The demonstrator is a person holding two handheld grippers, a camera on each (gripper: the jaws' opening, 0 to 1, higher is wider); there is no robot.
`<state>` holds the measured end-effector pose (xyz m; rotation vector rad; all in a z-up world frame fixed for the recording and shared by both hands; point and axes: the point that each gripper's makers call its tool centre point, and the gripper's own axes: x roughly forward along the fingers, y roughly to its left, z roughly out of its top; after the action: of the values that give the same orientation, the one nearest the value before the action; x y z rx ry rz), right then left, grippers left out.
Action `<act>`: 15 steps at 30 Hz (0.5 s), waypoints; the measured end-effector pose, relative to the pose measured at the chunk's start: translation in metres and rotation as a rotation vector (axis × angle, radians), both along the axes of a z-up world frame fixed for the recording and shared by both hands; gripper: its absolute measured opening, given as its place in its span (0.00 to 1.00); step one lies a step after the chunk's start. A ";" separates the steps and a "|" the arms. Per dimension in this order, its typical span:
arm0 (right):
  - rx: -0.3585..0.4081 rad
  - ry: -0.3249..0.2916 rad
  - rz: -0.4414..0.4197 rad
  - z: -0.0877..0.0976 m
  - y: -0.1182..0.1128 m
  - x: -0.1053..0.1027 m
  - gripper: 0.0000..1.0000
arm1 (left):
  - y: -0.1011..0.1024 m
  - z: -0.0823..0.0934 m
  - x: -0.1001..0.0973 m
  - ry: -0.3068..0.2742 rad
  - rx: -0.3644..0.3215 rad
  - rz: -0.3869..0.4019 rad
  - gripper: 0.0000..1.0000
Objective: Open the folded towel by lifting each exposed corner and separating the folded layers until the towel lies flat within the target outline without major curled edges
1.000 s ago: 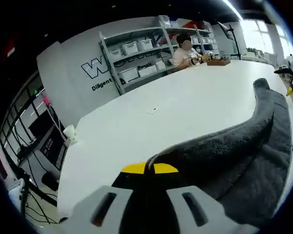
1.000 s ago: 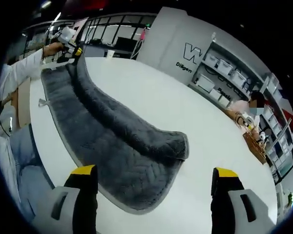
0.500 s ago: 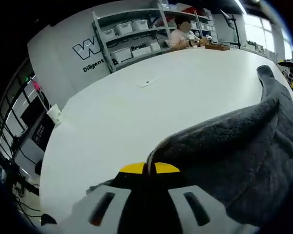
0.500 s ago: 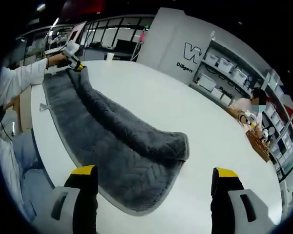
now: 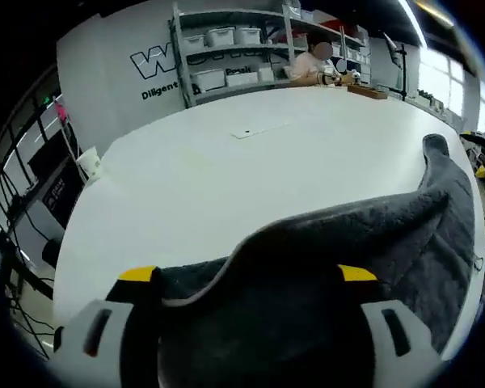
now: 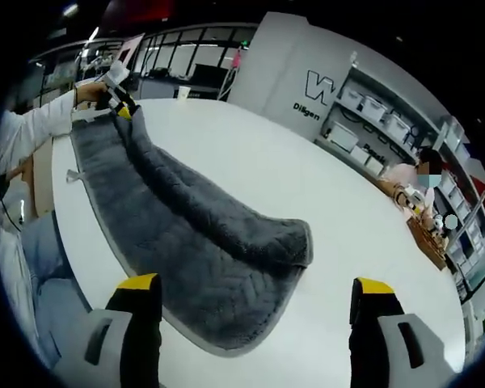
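The white table carries the grey towel, which lies as a long strip with its upper layer folded back along the far side; beyond the table stand wall shelves with bins, and a seated person works at the far end. In your left gripper view, the left gripper has its yellow-tipped jaws spread wide with the towel's raised edge lying between them, gripping nothing. Your right gripper view shows the right gripper equally wide apart and empty above the towel's near end, with the left gripper at the far end.
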<state>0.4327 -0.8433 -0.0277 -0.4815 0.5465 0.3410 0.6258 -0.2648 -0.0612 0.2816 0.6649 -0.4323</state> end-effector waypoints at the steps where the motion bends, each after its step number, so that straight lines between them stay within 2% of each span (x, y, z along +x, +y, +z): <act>1: 0.006 -0.001 0.003 0.001 0.001 0.000 0.97 | -0.004 0.005 -0.007 0.002 -0.041 -0.008 0.95; 2: 0.012 -0.001 0.004 0.001 0.001 0.000 0.97 | -0.007 0.009 -0.012 -0.001 -0.062 -0.018 0.99; 8: 0.011 0.005 0.011 0.002 0.002 0.002 0.97 | -0.015 0.028 -0.053 -0.019 -0.114 -0.091 0.99; 12: 0.028 0.000 0.021 0.006 0.005 0.005 0.97 | -0.017 0.036 -0.072 -0.043 -0.132 -0.109 0.99; 15: 0.049 -0.011 0.025 0.012 0.005 0.011 0.96 | -0.017 0.041 -0.099 -0.063 -0.141 -0.107 0.99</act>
<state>0.4438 -0.8383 -0.0159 -0.4433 0.5209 0.3749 0.5266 -0.2818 -0.0205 0.1964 0.5568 -0.5680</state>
